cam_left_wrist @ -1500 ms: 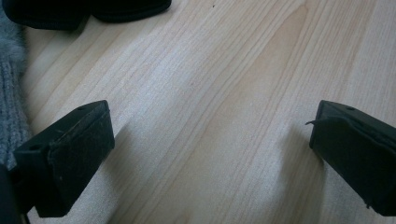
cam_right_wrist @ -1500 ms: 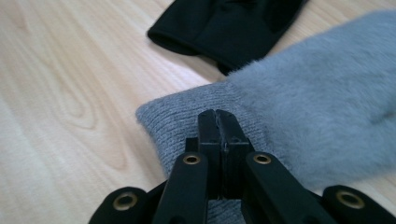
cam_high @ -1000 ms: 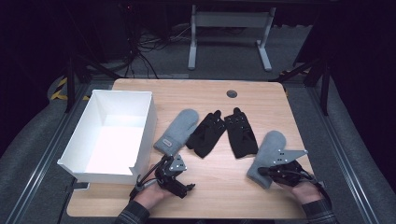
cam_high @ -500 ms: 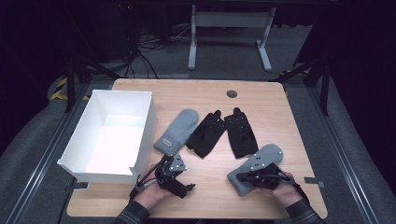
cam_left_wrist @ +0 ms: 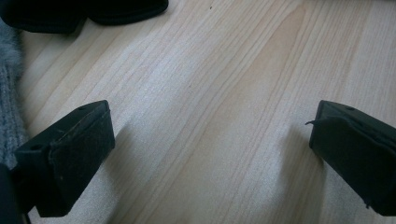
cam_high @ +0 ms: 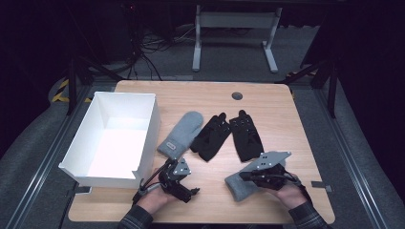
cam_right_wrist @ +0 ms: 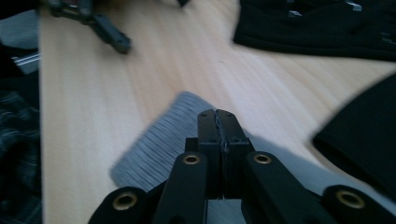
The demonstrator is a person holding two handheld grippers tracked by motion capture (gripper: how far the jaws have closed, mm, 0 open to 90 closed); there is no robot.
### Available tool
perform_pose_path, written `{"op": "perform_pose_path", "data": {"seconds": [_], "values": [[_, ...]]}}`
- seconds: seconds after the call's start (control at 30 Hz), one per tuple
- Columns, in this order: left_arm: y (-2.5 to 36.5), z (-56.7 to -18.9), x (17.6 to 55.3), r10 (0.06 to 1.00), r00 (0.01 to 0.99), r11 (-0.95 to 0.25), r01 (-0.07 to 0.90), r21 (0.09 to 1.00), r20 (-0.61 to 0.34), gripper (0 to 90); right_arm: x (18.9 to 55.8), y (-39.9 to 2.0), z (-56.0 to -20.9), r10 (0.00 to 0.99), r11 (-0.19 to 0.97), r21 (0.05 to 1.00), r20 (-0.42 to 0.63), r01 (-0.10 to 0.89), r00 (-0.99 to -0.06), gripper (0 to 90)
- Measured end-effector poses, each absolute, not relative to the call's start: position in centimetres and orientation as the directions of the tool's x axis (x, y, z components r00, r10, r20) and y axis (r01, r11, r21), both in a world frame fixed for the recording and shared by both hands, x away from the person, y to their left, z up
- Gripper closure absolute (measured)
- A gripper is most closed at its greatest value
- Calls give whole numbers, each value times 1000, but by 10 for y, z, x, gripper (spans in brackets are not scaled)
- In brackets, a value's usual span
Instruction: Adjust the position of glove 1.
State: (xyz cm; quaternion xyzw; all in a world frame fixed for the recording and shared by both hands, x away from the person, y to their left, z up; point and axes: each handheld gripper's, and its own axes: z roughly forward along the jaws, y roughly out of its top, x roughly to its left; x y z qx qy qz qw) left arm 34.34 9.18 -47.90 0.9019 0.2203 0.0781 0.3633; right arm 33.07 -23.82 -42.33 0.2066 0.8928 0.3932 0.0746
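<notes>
A grey mitten [cam_high: 237, 187] lies near the table's front edge at the right, seen close up as ribbed grey fabric [cam_right_wrist: 154, 144]. My right gripper [cam_high: 249, 176] rests on it with the jaws pressed together [cam_right_wrist: 218, 123], pinching the fabric. A second grey mitten [cam_high: 181, 133] lies beside the white box, and its edge shows in the left gripper view [cam_left_wrist: 9, 107]. Two black gloves [cam_high: 212, 136] [cam_high: 246, 136] lie in the middle. My left gripper [cam_high: 184, 188] sits at the front left, jaws wide apart [cam_left_wrist: 210, 154] over bare wood.
An open white box [cam_high: 149, 125] stands at the table's left side, close to my left hand. The wooden table [cam_high: 215, 210] has a round grommet [cam_high: 237, 96] at the back. A metal stand [cam_high: 234, 28] rises behind the table.
My right gripper has slid leftward along the front of the table, and the grey mitten under it has moved with it. The left gripper has stayed in place.
</notes>
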Motion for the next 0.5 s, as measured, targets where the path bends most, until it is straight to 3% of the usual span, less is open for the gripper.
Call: {"op": "perform_pose_path", "data": {"seconds": [0.27,0.5], "values": [[92,-479,343,453,891,-640,340,689,-19,6,346,-303,-419,627,541,733,-25,413,-778,898],[92,-479,343,451,892,-640,339,689,-20,4,355,-335,-421,722,505,727,-60,466,-689,898]]}}
